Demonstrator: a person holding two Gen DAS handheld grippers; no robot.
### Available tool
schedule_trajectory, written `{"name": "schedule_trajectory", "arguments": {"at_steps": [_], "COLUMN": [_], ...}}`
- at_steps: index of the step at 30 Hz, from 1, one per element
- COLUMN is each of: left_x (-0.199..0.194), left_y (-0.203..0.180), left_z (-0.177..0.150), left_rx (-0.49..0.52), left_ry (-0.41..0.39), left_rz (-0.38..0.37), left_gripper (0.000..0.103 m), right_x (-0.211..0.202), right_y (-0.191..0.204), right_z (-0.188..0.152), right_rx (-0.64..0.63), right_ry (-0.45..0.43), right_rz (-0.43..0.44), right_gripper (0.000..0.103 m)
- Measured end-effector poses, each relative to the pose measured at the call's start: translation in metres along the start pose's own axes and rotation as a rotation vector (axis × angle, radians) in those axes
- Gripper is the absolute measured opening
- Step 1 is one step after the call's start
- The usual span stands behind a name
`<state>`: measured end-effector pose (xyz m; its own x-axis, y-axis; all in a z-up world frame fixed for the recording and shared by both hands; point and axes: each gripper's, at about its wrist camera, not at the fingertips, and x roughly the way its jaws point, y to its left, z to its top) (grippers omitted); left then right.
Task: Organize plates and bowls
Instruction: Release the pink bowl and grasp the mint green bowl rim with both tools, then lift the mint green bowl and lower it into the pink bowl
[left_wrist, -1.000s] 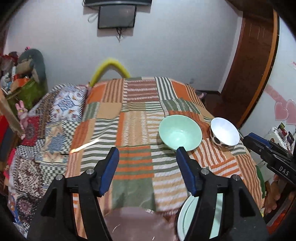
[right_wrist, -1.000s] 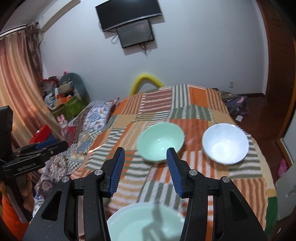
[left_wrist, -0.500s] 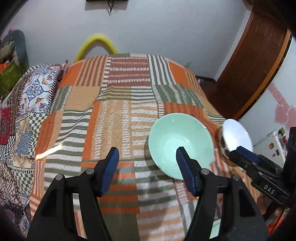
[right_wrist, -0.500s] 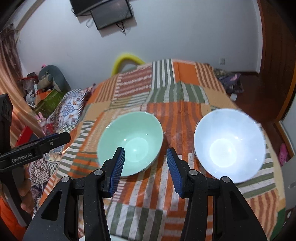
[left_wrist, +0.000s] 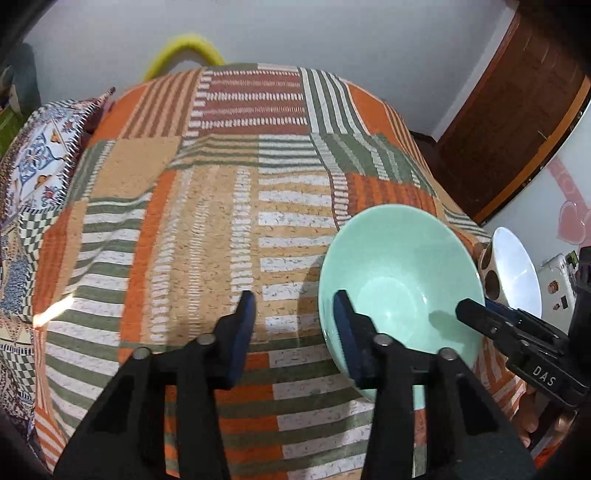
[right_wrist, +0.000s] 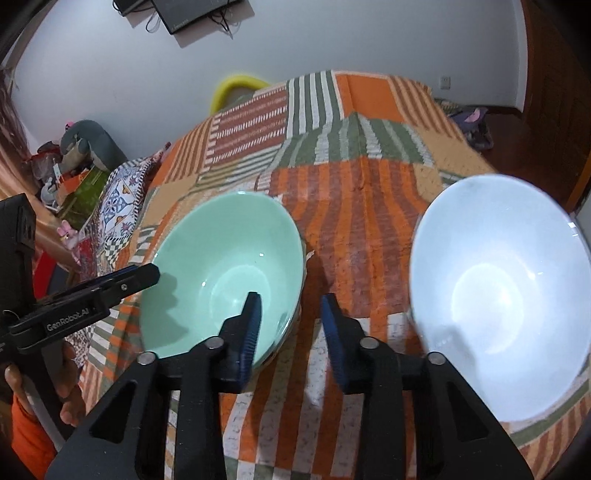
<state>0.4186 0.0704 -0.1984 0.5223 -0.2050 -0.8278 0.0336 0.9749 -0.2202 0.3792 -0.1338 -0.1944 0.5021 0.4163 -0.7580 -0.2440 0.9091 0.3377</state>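
A mint green bowl (left_wrist: 399, 291) (right_wrist: 221, 273) sits on the striped patchwork bedspread (left_wrist: 221, 221). A white bowl (right_wrist: 498, 302) (left_wrist: 517, 266) with brown dots on its outside stands just to its right. My left gripper (left_wrist: 293, 317) straddles the green bowl's left rim, right finger inside, and its jaws are closing. My right gripper (right_wrist: 291, 314) straddles the bowl's right rim, left finger inside, jaws also closing. A gap still shows beside each rim. Each gripper appears in the other's view: the right gripper (left_wrist: 476, 314) and the left gripper (right_wrist: 147, 275).
A patterned pillow (left_wrist: 33, 166) lies at the bed's left side. A yellow arc (left_wrist: 184, 48) rises behind the bed. A wooden door (left_wrist: 517, 129) stands to the right, and toys (right_wrist: 85, 147) are piled at the left. A hand (right_wrist: 70, 387) with an orange sleeve holds the left gripper.
Both grippers have come down and forward onto the green bowl's opposite rims. Their jaws have narrowed. The plates at the near edge have dropped out of view.
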Motion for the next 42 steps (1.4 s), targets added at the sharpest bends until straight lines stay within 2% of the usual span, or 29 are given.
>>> {"name": "schedule_trajectory", "arguments": {"at_steps": [4, 6, 8, 10, 18, 34, 42], "left_x": [0.005, 0.008, 0.011, 0.010, -0.023, -0.148, -0.199], "left_y": [-0.004, -0.007, -0.012, -0.017, -0.018, -0.027, -0.024], "left_z": [-0.003, -0.004, -0.005, -0.007, -0.015, -0.064, -0.099], "left_rx": [0.005, 0.019, 0.033, 0.055, 0.047, 0.035, 0.030], "left_ry": [0.004, 0.017, 0.045, 0.036, 0.010, -0.119, -0.136], "left_rz": [-0.024, -0.036, -0.043, -0.009, -0.009, 0.021, 0.060], "left_gripper": [0.027, 0.015, 0.010, 0.010, 0.010, 0.010, 0.010], "right_x": [0.003, 0.002, -0.001, -0.003, -0.023, -0.091, -0.111], "right_y": [-0.001, 0.001, 0.006, 0.010, 0.023, 0.068, 0.094], "right_z": [0.001, 0.001, 0.000, 0.001, 0.000, -0.036, -0.062], "right_rx": [0.011, -0.006, -0.027, -0.045, -0.073, -0.108, -0.157], "right_ry": [0.016, 0.014, 0.010, 0.007, -0.022, -0.107, -0.119], "right_rz": [0.031, 0.020, 0.007, -0.006, 0.009, 0.082, 0.104], "right_gripper": [0.018, 0.017, 0.017, 0.017, 0.017, 0.017, 0.018]}}
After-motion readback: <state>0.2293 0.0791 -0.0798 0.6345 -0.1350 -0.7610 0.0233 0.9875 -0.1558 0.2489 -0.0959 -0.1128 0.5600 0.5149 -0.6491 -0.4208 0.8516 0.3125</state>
